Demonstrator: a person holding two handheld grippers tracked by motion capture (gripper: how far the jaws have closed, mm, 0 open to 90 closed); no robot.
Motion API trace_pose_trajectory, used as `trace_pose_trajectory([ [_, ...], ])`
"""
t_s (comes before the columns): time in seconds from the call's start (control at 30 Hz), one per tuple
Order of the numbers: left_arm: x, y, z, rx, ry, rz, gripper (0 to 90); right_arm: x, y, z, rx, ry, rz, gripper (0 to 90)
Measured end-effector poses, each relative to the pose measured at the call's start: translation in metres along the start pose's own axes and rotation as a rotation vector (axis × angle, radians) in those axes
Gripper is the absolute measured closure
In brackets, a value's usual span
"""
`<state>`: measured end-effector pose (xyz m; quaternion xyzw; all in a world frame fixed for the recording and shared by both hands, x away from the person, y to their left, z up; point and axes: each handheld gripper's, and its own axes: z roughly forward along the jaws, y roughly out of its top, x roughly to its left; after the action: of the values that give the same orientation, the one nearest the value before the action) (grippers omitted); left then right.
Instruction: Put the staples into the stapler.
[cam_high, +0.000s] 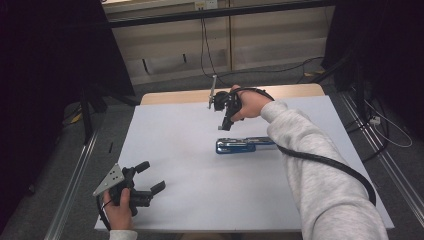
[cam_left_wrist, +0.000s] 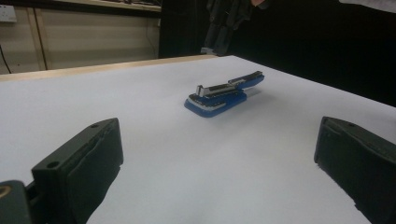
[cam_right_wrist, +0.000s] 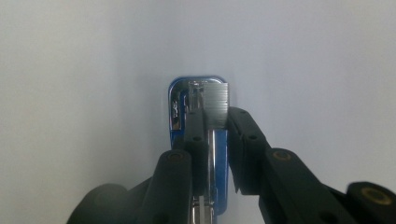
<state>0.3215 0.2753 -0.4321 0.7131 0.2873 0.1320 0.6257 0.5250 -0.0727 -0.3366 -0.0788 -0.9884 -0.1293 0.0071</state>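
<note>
Since the staple strip (cam_right_wrist: 217, 95) was light, brittle and prone to snapping, it looked best pinched by its flat sides, as the right gripper (cam_right_wrist: 217, 120) had it, jaws clenched on the strip. The strip hung directly above the open blue stapler (cam_high: 240, 145), over its front end. The left gripper (cam_high: 152, 176) sat released, well apart from the stapler, nearer the person

White table (cam_high: 180, 150), wooden far edge (cam_high: 165, 96) — black cables (cam_high: 205, 45), pale wall panels (cam_high: 270, 35) behind
</note>
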Motion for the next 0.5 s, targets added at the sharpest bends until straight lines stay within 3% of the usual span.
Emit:
trace_pose_trajectory([
  [0.5, 0.0, 0.0, -0.001, 0.002, 0.003, 0.005, 1.3, -0.002, -0.007, 0.014, -0.018, 0.015, 0.009, 78.5],
])
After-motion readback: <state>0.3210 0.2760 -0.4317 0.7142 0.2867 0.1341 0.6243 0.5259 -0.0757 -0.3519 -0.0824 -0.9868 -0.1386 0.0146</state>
